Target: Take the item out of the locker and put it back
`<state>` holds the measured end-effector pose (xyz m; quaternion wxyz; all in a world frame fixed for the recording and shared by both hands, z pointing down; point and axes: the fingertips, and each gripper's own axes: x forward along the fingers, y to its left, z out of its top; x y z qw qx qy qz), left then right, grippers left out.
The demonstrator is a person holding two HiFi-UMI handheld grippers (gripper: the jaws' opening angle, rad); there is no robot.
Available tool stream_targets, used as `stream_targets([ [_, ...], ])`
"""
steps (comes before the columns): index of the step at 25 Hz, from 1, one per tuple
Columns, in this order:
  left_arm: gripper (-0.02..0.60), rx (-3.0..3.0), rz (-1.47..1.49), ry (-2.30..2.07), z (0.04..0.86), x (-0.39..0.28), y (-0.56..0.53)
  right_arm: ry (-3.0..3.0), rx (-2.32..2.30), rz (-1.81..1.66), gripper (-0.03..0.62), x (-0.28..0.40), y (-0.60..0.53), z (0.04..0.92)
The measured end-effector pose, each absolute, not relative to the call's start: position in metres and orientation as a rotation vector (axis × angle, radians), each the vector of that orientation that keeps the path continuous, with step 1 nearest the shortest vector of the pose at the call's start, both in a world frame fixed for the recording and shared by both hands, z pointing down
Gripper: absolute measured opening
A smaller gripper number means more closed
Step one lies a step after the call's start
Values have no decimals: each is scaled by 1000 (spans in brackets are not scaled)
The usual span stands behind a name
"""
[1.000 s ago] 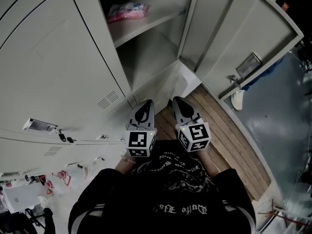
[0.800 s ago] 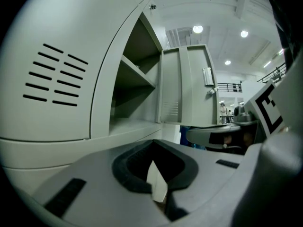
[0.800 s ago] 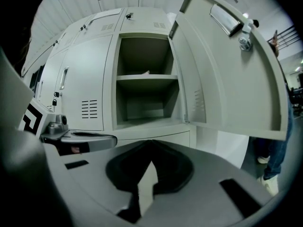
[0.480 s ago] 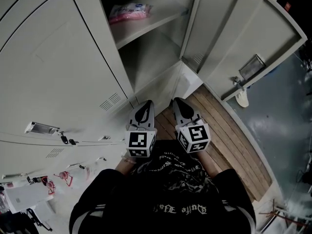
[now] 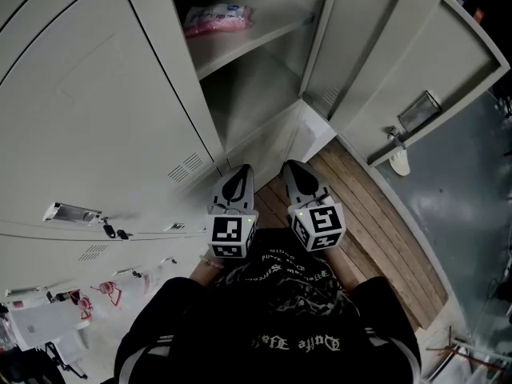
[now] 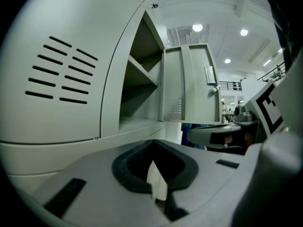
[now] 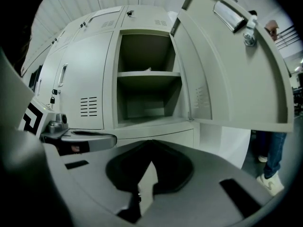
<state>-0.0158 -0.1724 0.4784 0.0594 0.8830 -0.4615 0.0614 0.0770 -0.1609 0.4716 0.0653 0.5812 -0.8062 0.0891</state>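
- Left claw and right claw are both pinched together, holding nothing.
- Reaching in unopened could shove the pink packet deeper along its shelf (a high reach).

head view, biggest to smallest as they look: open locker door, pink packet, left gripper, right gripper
1. open locker door
2. left gripper and right gripper: alike, tied; nearness to the camera inflates them
3. pink packet
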Motion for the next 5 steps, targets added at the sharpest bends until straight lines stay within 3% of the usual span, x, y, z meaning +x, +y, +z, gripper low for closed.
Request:
stream_targets([
  [5,6,2676,180,-1378,475,-14,-171,-2431,1742,259,3,72,-160,473],
])
